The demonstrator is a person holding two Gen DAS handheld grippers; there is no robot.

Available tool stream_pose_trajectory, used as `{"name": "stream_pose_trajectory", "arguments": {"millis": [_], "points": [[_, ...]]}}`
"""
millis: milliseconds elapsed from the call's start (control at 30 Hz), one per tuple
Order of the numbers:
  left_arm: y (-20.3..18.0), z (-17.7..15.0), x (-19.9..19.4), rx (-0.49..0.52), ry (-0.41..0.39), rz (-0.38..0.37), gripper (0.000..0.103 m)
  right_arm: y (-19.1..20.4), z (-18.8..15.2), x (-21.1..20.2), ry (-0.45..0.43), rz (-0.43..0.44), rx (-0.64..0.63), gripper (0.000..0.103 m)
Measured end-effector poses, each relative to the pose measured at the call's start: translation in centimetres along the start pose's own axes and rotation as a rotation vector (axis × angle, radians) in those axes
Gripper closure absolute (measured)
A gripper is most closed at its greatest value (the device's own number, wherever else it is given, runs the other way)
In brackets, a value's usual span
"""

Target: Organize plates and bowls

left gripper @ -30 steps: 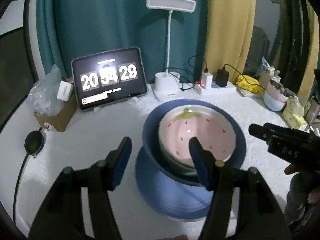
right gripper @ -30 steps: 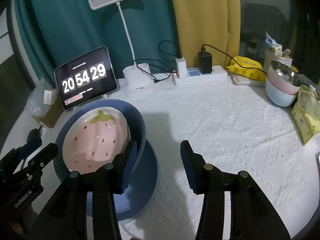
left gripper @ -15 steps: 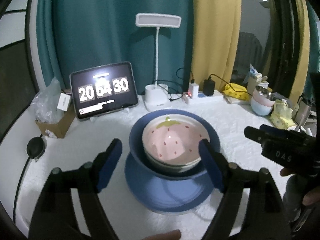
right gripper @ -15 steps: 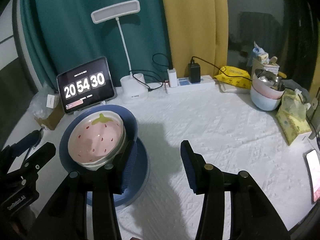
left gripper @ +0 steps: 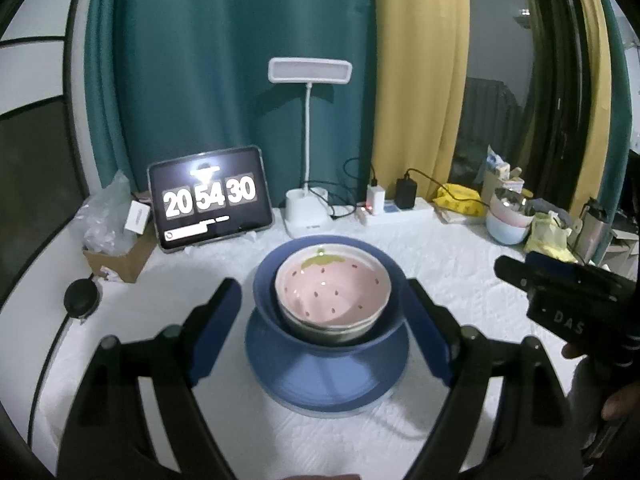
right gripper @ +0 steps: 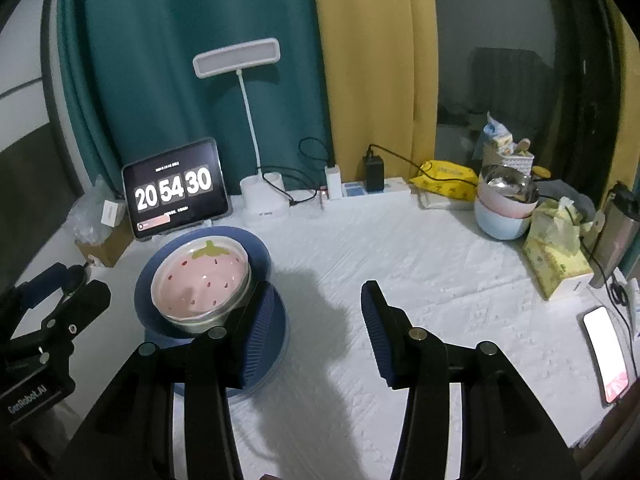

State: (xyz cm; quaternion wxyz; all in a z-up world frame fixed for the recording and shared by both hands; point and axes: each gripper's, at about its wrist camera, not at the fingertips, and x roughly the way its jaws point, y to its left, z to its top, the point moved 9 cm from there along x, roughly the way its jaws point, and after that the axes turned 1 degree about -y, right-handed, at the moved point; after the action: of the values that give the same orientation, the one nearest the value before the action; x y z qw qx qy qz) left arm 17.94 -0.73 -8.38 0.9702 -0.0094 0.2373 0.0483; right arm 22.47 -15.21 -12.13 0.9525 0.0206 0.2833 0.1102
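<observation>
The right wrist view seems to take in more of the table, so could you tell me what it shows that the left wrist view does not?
Only the right wrist view shows the lit phone at the table's right edge and the tissue box in full. Only the left wrist view shows the black puck with its cable at the left. Both show the strawberry bowl nested in the blue bowl on the blue plate, the clock tablet, the lamp, and both open grippers, left and right.

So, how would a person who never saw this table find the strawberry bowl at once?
Start at the tablet clock by the teal curtain; just in front of it stands a blue stack of dishes. The strawberry bowl sits on top, inside the blue bowl: the only pink one, with red seeds and a green stem.
</observation>
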Motion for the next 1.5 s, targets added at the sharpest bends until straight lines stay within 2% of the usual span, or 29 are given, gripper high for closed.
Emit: {"name": "stream_pose_trajectory", "arguments": {"millis": [900, 1500], "points": [[-1.9, 1.3, -6.9, 0.035, -0.105, -0.036, 0.02, -1.2, 0.5, -8.5, -0.132, -0.063, -0.007, 0.053], [-2.6, 2.7, -10.0, 0.036, -0.162, -0.046, 0.02, -1.7, 1.3, -12.0, -0.192, -0.074, -0.02, 0.053]]}}
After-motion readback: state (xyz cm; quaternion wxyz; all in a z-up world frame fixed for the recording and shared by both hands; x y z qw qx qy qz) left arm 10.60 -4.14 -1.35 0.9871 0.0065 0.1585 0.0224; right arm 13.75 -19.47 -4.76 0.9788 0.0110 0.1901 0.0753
